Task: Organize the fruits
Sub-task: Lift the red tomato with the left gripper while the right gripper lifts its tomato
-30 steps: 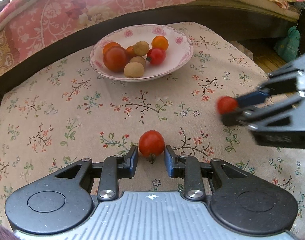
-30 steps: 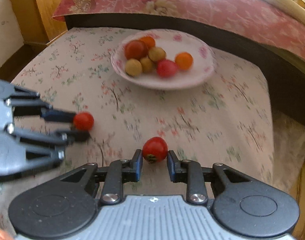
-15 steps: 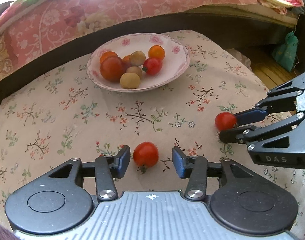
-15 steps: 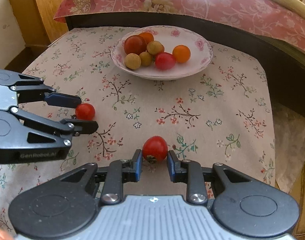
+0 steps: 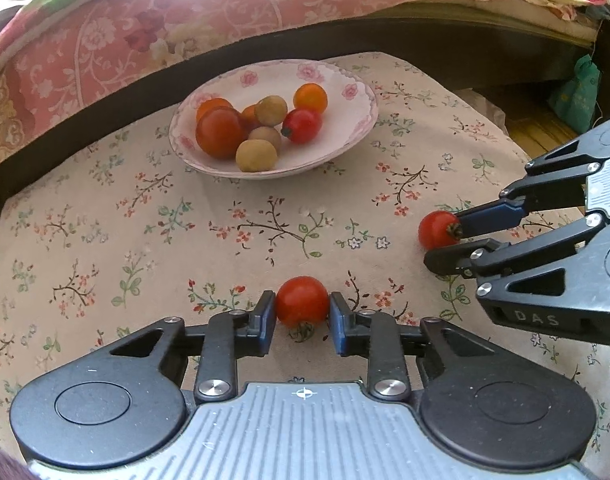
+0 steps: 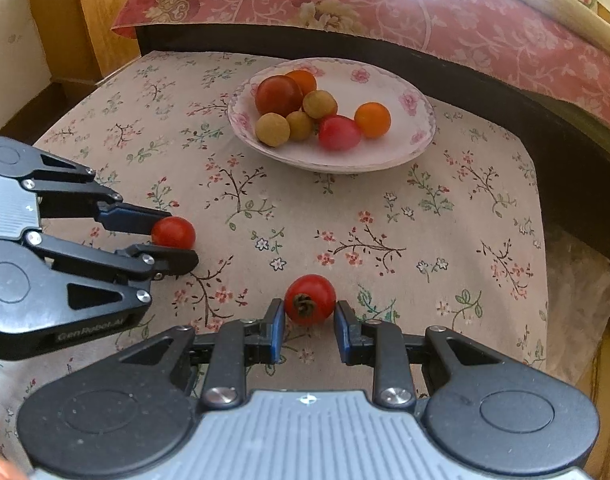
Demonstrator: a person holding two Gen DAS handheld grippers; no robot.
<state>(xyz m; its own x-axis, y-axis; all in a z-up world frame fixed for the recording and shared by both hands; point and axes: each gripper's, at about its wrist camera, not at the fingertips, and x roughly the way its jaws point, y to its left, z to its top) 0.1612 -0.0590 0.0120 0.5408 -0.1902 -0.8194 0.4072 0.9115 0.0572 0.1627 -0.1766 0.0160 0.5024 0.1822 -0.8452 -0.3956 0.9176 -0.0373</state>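
Floral cloth (image 5: 153, 240) is covering the table on my feeds, and I am listing what is lying on it. Item one: my left gripper (image 5: 301, 316) is clamping a red cherry tomato (image 5: 302, 300) between its blue pads; its jaws have just been closing, and the tomato, calyx turned toward the camera, is sitting near the table's near edge. Item two: my right gripper (image 6: 309, 317) is pinching a second red tomato (image 6: 309, 299), stem scar facing the lens, likewise close to the near edge and off toward the table's right side. Both tomatoes are resting just beside or on the cloth; I cannot tell whether either is lifting clear. Item three: a pink-flowered bowl (image 5: 357, 120) is standing toward the far edge, well apart from both grippers, and is holding red and orange tomatoes (image 5: 221, 132) together with tan round fruits (image 5: 256, 155). Item four: a pink floral quilt (image 5: 185, 12) is lying beyond the table's far edge.
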